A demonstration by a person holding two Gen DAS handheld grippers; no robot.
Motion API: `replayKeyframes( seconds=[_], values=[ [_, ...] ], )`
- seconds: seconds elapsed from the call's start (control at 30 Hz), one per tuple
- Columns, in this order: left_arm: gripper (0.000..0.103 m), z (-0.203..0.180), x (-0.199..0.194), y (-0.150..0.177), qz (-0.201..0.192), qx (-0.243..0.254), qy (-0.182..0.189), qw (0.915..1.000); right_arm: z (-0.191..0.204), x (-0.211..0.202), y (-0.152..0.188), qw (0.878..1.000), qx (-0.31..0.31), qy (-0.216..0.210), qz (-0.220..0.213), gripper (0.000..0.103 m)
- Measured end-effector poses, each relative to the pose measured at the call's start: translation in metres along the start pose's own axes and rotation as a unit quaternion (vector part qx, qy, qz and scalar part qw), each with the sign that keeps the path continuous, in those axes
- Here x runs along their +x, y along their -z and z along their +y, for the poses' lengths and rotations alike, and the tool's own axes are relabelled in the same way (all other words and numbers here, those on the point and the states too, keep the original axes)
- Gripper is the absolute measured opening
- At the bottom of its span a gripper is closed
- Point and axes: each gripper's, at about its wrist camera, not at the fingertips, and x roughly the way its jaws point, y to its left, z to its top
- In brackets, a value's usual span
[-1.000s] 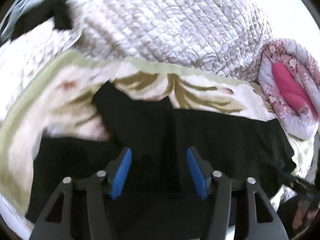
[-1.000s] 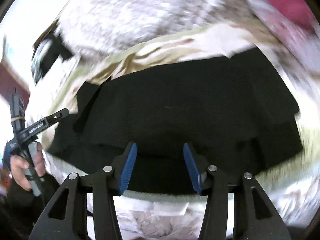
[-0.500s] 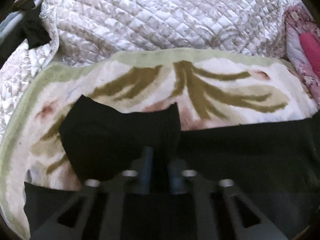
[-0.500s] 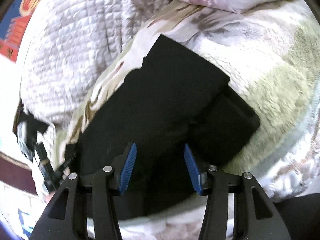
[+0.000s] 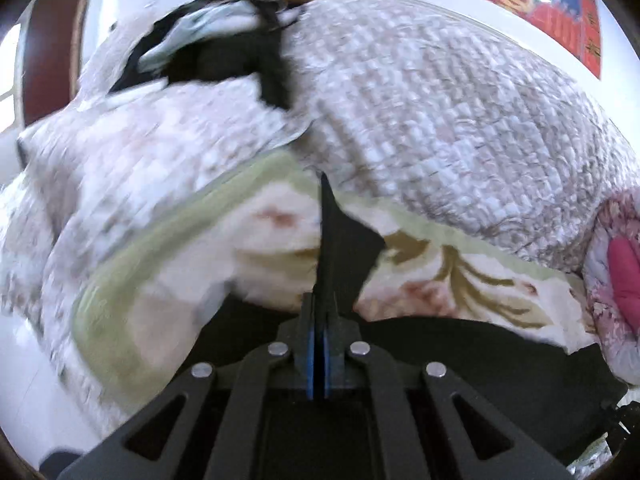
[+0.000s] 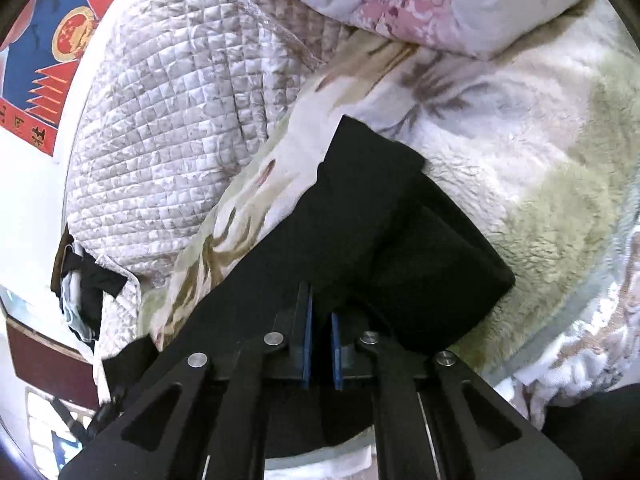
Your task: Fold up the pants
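Note:
The black pants [image 6: 380, 208] lie on a cream and green plush blanket [image 6: 540, 160], folded over themselves at the far end. My right gripper [image 6: 320, 312] sits over their near part. Its jaws are closing, with a thin fold of black cloth between the blue pads. In the left wrist view, my left gripper [image 5: 319, 300] is shut on an edge of the pants [image 5: 344, 248]. A pointed flap of that edge stands up past the fingertips, lifted off the blanket [image 5: 200, 272]. The rest of the pants runs low to the right.
A grey-white quilted cover [image 5: 440, 100] is heaped behind the blanket. A pink floral quilt [image 5: 624, 272] lies at the right. Dark and light clothes [image 5: 224, 56] are piled at the far left. A red and blue poster [image 6: 52, 40] hangs on the white wall.
Both grippers went from open to closed on the black cloth. The left one then lifted its edge of the pants and swung left. The right one shifted a little over the folded end.

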Motion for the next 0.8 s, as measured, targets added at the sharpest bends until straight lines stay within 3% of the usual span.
replayKeyframes(
  seconds=[0.1,0.17,0.2,0.33,0.5,0.57,0.6,0.8],
  values=[
    [0.005,0.021,0.028,0.031,0.075,-0.034,-0.018,0.9964,-0.012,0.008,0.004,0.999,0.009,0.031,0.014,0.007],
    [0.006,0.036,0.050,0.051,0.137,-0.077,-0.019,0.9874,-0.018,0.013,0.005,0.999,0.019,0.037,0.024,0.007],
    [0.009,0.042,0.054,0.056,0.146,-0.091,-0.015,0.9850,-0.019,0.014,0.005,0.999,0.017,0.040,0.027,0.007],
    [0.013,0.054,0.050,0.046,0.122,-0.116,-0.002,0.9857,-0.020,0.015,0.001,0.998,0.027,0.042,0.029,0.010],
    [0.013,0.077,0.049,0.033,0.096,-0.175,0.016,0.9799,-0.018,0.011,0.001,0.998,0.033,0.036,0.026,0.011],
    [0.011,0.080,0.050,0.030,0.089,-0.168,0.016,0.9816,-0.016,0.008,0.001,0.999,0.023,0.031,0.020,0.011],
    [0.004,0.082,0.050,0.029,0.090,-0.167,0.014,0.9818,-0.014,0.007,0.001,0.999,0.017,0.032,0.017,0.011],
    [0.004,0.077,0.024,0.022,0.065,-0.131,-0.007,0.9893,-0.006,0.001,0.001,0.999,0.001,0.034,0.013,0.008]
  ],
)
